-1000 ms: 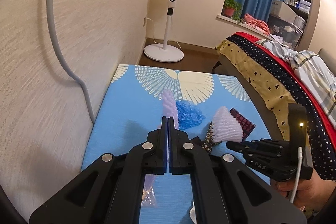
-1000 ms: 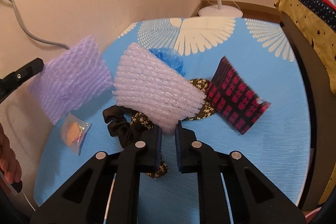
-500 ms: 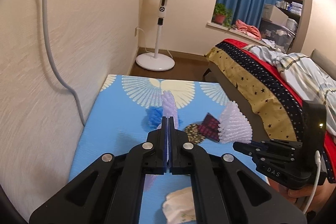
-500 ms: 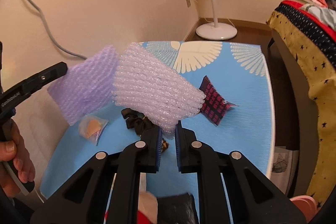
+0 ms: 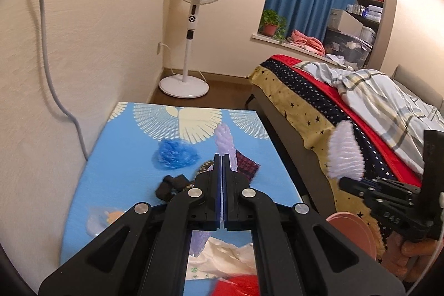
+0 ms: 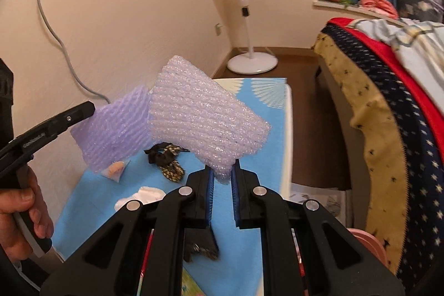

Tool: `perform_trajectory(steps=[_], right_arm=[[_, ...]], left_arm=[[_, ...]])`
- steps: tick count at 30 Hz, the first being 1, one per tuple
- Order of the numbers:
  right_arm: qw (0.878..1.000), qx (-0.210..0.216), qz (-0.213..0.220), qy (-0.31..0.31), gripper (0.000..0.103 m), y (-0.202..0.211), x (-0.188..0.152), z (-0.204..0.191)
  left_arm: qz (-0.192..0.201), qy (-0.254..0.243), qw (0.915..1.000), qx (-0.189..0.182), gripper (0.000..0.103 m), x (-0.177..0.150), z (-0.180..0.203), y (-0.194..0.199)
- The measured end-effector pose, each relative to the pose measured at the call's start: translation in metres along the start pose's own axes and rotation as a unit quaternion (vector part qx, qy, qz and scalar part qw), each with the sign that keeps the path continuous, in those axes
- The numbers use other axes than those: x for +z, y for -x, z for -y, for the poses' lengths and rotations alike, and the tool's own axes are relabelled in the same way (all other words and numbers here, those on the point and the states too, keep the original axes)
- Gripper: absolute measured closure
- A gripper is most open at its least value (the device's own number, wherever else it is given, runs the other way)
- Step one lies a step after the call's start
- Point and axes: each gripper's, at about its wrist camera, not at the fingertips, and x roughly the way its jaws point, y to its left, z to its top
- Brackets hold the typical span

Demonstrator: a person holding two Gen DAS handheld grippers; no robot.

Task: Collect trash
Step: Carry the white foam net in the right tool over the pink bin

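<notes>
My left gripper (image 5: pixel 222 160) is shut on a purple foam net (image 5: pixel 226 142), held above the blue table (image 5: pixel 122 157); the net also shows in the right wrist view (image 6: pixel 116 126). My right gripper (image 6: pixel 222 174) is shut on a pale pink foam net (image 6: pixel 202 115), seen from the left wrist as a white fan shape (image 5: pixel 344 154) off the table's right side, above the bed's edge. On the table lie a crumpled blue plastic piece (image 5: pixel 173 156), a dark red patterned wrapper (image 5: pixel 247 165), a black scrunchie (image 5: pixel 172 185) and a small clear bag with orange contents (image 5: pixel 102 218).
White cloth or paper (image 5: pixel 222 260) and something red (image 5: pixel 238 285) lie at the table's near end. A pink round container (image 5: pixel 352 232) stands on the floor right of the table. A bed (image 5: pixel 347 101) runs along the right. A standing fan (image 5: pixel 191 18) is at the far wall.
Both grippers have lifted and pulled back from the table with their foam nets. The right gripper has moved right, past the table's edge toward the bed.
</notes>
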Motion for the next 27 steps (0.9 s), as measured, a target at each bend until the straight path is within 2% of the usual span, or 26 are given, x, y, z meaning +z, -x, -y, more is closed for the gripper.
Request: perform_trajectory(steps=[8, 14, 27], right_arm=[[0.999, -0.039, 0.016, -0.027, 0.091, 0.037, -0.027, 0.025], [0.995, -0.089, 0.041, -0.014, 0.091, 0.064, -0.045, 0.029], [0.981, -0.176, 0.066, -0.046, 0.091, 0.101, -0.075, 0.059]], left_arm=[[-0.006, 0.007, 0.9998, -0.018, 0.103, -0.017, 0.023, 0.004], [-0.007, -0.003, 0.9993, -0.037, 0.103, -0.030, 0.048, 0.006], [-0.019, -0.022, 0.9973, -0.068, 0.103, -0.040, 0.085, -0.007]])
